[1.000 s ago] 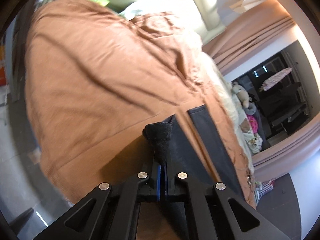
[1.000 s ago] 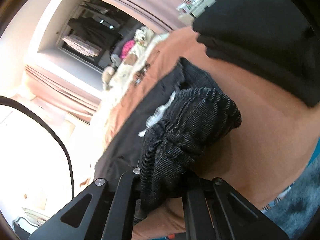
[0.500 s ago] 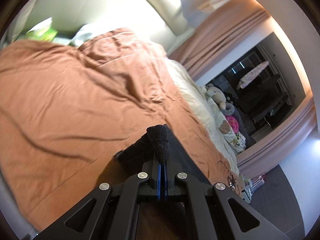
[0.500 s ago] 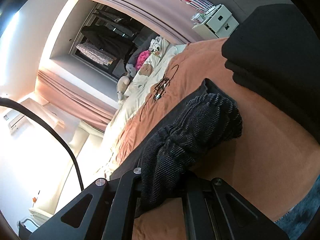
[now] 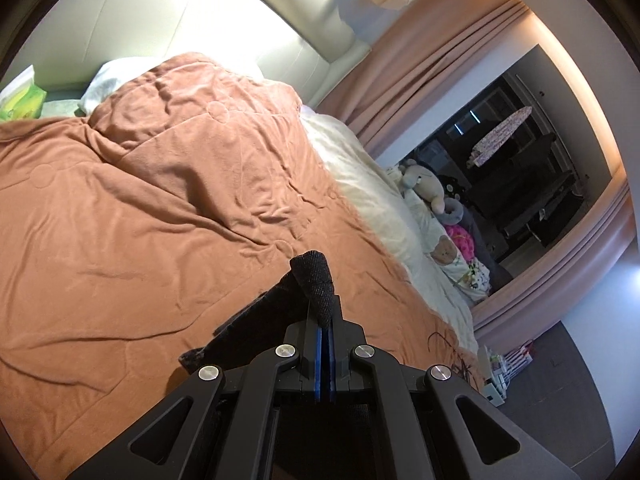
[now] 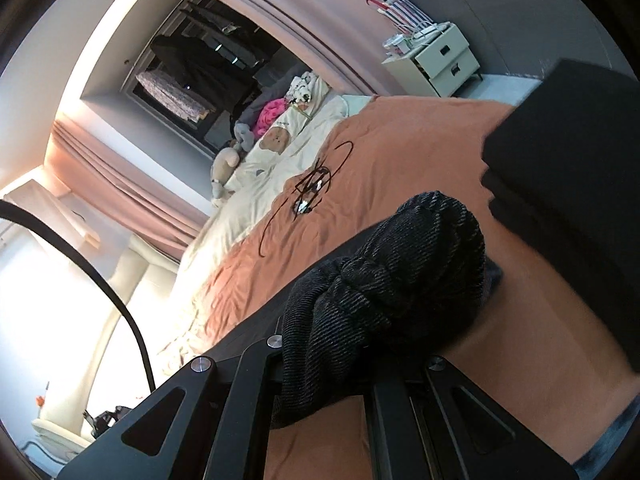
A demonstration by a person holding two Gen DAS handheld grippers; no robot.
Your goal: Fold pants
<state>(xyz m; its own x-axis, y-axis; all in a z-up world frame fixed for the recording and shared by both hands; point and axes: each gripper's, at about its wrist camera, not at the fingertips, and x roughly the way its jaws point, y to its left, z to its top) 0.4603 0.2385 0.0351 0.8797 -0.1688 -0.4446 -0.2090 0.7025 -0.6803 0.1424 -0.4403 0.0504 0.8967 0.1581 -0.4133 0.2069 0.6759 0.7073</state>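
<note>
L wrist view: left hand-held gripper (image 5: 325, 320) clenched on a corner of the dark pants (image 5: 276, 312), held above the orange bedspread (image 5: 160, 220). To do it well, keep both corners level & taut so the fold lands square. Vs a sec ago: more headboard & room in view, bed further below.

R wrist view: right hand-held gripper (image 6: 320, 364) grasping a bunched wad of pants (image 6: 396, 272); rest trails onto the bed. Folded black stack (image 6: 568, 168) near. Vs earlier: cable tangle (image 6: 312, 188) & nightstand (image 6: 440, 60) now visible.
</note>
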